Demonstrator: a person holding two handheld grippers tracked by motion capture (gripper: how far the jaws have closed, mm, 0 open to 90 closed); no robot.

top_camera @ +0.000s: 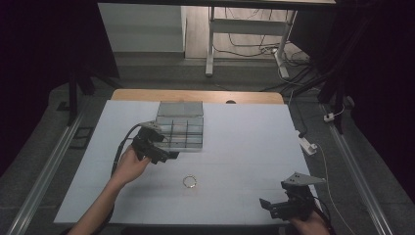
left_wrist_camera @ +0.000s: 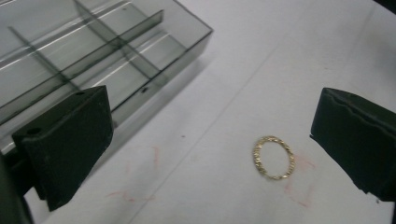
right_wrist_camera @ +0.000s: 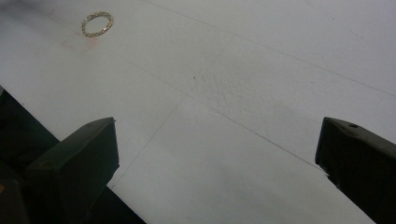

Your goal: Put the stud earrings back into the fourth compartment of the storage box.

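From the high view, I judged the job barely begun: the gold ring [top_camera: 190,181] lay flat on the white table cover [top_camera: 244,147], well apart from the clear divided organiser box [top_camera: 180,132], whose compartments looked empty as far as I could tell. Picking the ring up and setting it into a compartment was, in my judgement, all still to do. My left gripper [top_camera: 169,155] hung beside the box's near corner with nothing in it, and my right gripper [top_camera: 266,205] sat near the table's front edge, off to the right of the ring.

In the left gripper view, I saw both black jaws spread as wide as they go, with nothing between them and nothing touching either pad. The ring [left_wrist_camera: 273,157] lay on the cover ahead, nearer the right jaw, and the box [left_wrist_camera: 102,56] filled the upper left, its dividers plain and its cells bare.

In the right gripper view, my jaws also stood wide apart and held nothing; only bare cover lay between them. The ring [right_wrist_camera: 97,23] showed small at the upper left, well apart from the jaws.
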